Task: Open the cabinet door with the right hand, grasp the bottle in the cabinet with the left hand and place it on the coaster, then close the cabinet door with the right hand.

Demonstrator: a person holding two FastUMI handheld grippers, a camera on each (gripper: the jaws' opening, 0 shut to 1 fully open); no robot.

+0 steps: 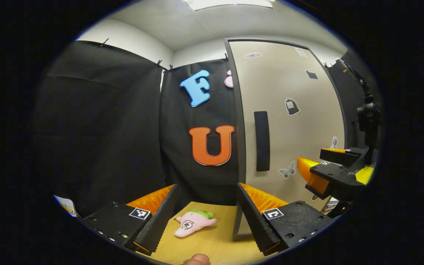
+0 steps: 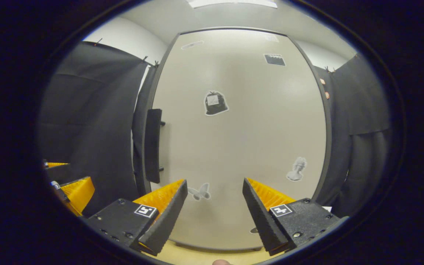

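Now both wide open, empty: right hand-held gripper [image 2: 215, 217] facing the cabinet door [image 2: 241, 121], left hand-held gripper [image 1: 208, 221] beside it.

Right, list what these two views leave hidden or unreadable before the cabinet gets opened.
- Bottle: behind the shut beige cabinet door, both views.
- Tall black door handle, right gripper view: seen edge-on, grip shape unclear.
- Small dark stickers on the door: too small to make out.
- Pale wooden tabletop, left gripper view: cut off beyond the pink plush toy.
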